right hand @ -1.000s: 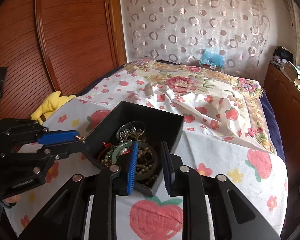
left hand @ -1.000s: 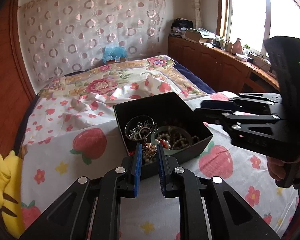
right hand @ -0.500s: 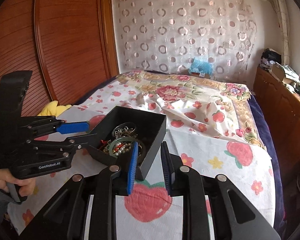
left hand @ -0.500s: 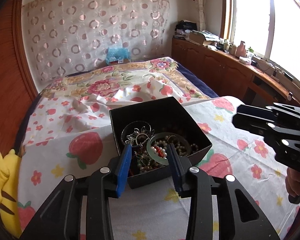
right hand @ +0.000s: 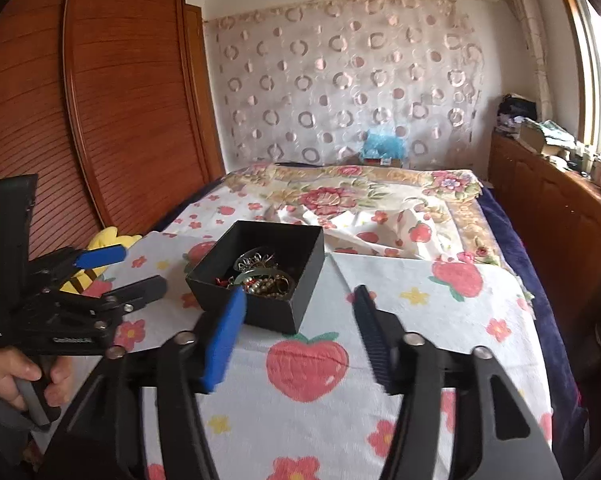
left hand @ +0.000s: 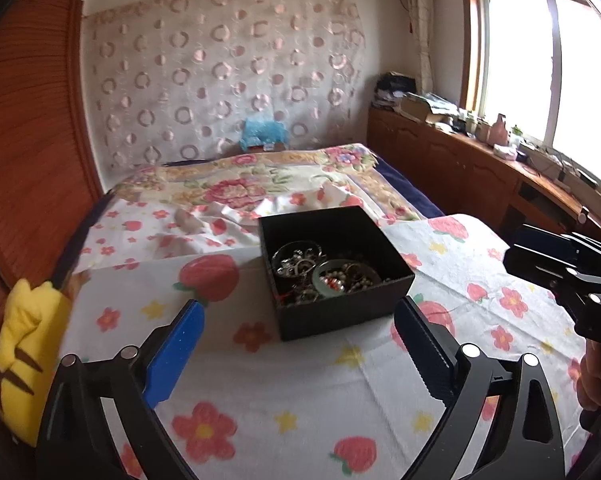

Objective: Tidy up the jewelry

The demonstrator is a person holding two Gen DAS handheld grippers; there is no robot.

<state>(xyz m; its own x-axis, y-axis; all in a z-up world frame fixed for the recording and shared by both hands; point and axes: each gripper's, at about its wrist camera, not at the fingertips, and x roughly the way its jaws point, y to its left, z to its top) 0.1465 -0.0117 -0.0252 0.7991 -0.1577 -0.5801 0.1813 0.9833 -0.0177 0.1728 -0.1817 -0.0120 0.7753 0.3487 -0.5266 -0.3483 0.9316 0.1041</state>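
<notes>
My left gripper point(left hand: 296, 344) sits nearest the work, jaws opening wide with nothing between them, one blue ribbed pad and one dark ribbed pad framing bare sheet; my right gripper point(right hand: 296, 336) is likewise opening and empty. The black box point(left hand: 332, 276) lies straight ahead of the left tool and just beyond its fingertips, apart from them; from the right tool it lies ahead and a little left, corner-on, so I judge the left hand point(right hand: 24, 376) the better placed for the next reach. The box is square, matte and rigid-walled with no lid on it, resting on the bedsheet point(left hand: 260, 380) (soft cotton, strawberry and flower print, likely to give under load). Inside is a tangle of jewelry point(left hand: 320, 276): a pale green bangle, silver rings or chain, beads, some red; individual pieces hard to separate by eye. Beyond: a floral quilt point(left hand: 244, 188), then the curtain point(left hand: 220, 80) patterned with circles
</notes>
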